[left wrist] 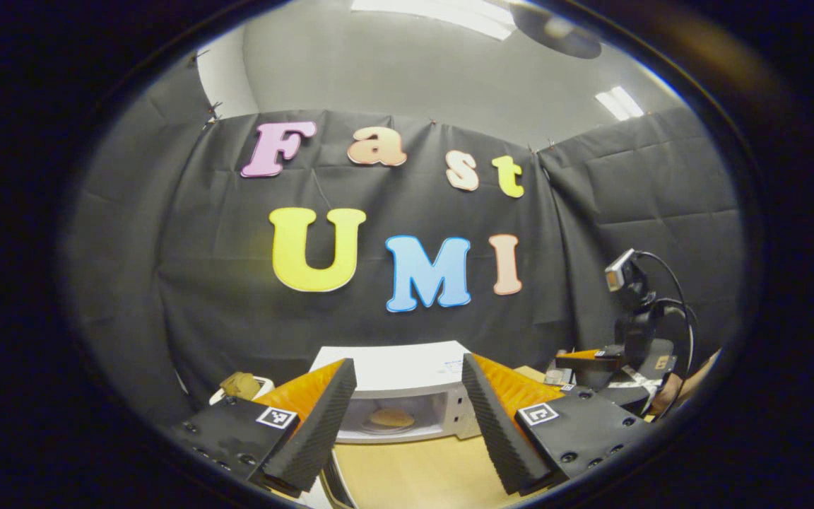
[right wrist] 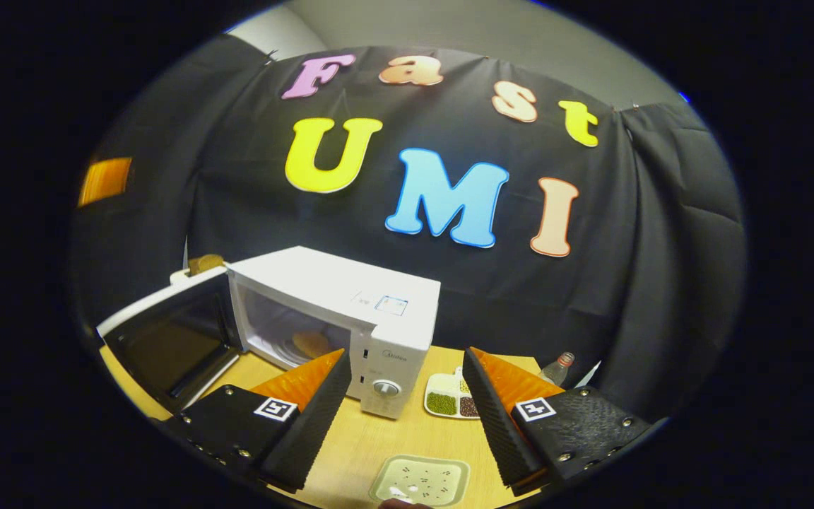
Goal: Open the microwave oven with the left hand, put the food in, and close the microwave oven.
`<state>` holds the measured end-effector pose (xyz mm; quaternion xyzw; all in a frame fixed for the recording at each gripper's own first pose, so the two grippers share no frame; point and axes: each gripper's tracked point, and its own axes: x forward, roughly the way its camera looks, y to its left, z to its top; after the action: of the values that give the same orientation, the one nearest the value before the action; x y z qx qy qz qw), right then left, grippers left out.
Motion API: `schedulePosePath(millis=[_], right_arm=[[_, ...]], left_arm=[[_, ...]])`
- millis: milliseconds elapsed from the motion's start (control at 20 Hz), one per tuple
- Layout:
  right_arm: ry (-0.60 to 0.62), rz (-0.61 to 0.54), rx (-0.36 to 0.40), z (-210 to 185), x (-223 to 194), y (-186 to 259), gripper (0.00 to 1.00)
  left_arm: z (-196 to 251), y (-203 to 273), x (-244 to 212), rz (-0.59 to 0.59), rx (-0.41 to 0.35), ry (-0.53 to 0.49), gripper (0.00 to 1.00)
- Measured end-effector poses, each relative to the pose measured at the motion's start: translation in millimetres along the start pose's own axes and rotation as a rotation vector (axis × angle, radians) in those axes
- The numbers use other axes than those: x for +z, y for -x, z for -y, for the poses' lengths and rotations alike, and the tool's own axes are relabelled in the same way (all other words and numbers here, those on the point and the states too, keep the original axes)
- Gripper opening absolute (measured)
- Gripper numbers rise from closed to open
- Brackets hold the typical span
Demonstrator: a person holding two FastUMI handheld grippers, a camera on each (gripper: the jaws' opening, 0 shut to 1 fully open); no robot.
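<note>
Right gripper view: microwave (right wrist: 350, 311) at 10 o'clock, door (right wrist: 167, 346) swung wide, food (right wrist: 310, 343) inside; my right gripper (right wrist: 403, 403) and left gripper (left wrist: 407, 417) gape empty, ready to close it.

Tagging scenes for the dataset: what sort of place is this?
Likely a staged recording booth, not a real kitchen: black cloth wall behind a light wooden table holding a white microwave oven, door open, flat round food inside.

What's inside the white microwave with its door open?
Inside the white microwave oven, a round tan piece of food lies on the cavity floor, seen in both gripper views. The right gripper's orange finger covers the cavity's lower front, so anything there is hidden.
</note>
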<state>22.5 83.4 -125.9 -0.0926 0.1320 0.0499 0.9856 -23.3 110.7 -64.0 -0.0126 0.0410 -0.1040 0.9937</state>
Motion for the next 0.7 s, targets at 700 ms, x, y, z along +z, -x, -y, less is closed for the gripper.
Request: schedulePosePath(millis=[700], right_arm=[[-0.105, 0.226, -0.124, 20, 79, 59, 0.96]], left_arm=[[4, 0, -5, -0.013, -0.039, -0.045, 0.94]])
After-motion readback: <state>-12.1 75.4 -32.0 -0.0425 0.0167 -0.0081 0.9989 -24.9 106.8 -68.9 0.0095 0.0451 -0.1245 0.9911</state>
